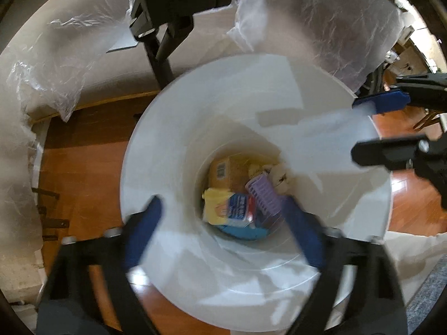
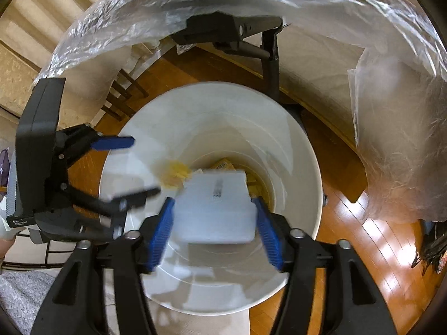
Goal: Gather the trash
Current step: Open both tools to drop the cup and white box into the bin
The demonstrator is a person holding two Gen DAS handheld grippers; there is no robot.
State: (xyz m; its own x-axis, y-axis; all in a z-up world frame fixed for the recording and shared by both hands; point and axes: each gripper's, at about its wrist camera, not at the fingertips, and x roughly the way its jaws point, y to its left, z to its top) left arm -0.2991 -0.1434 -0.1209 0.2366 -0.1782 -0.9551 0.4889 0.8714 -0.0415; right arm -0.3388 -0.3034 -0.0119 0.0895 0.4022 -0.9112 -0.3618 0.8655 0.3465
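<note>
A white trash bin point(image 1: 156, 150) stands on the wood floor, seen from above in both views point(image 2: 301, 150). At its bottom lie a cardboard box point(image 1: 226, 170), a yellow packet point(image 1: 215, 203), a purple ribbed piece point(image 1: 264, 195) and other wrappers. My left gripper point(image 1: 223, 223) is open and empty over the bin mouth. My right gripper point(image 2: 213, 212) hangs over the bin with a blurred white flat container point(image 2: 215, 206) between its blue pads point(image 2: 163, 231); whether the pads touch it is unclear. The container also shows, blurred, at the right gripper in the left wrist view point(image 1: 321, 122).
A table draped in clear plastic sheeting point(image 2: 391, 139) curves around the bin. A black stand pole point(image 1: 160, 64) rises behind it. Wood floor point(image 2: 377, 245) surrounds the bin, with grey carpet point(image 1: 427, 296) at the edge.
</note>
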